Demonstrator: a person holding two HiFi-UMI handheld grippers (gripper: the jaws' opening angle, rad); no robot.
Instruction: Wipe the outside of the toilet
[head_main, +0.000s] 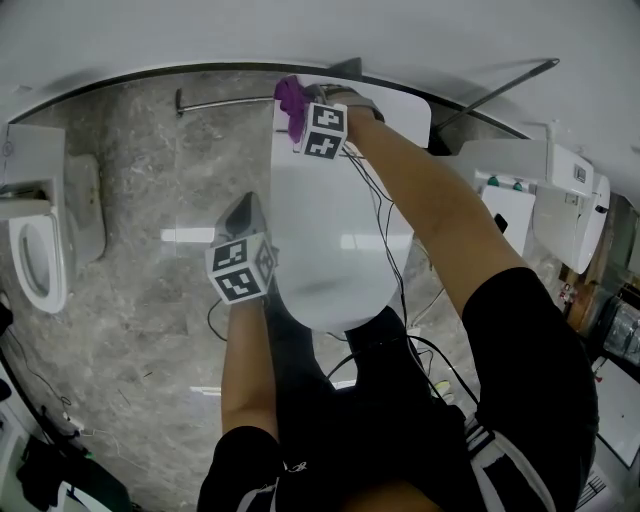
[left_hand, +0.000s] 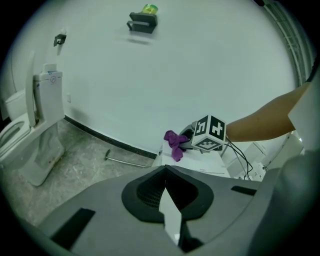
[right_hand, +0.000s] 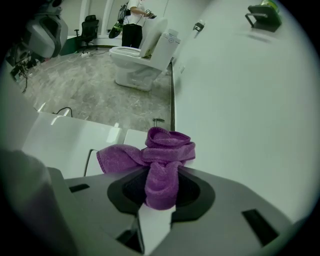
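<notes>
I can be sure of two toilets: the near toilet (head_main: 335, 240) below me and a second toilet (head_main: 45, 240) well to its left. One purple cloth (head_main: 291, 100) is at the near toilet's back edge. I hold two grippers, my left gripper (head_main: 241, 210) and right gripper (left_hand: 184, 143). One metal bar (head_main: 215, 101) lies on the floor left of the near toilet's tank. One holder (left_hand: 142, 22) hangs high on the wall behind it.
</notes>
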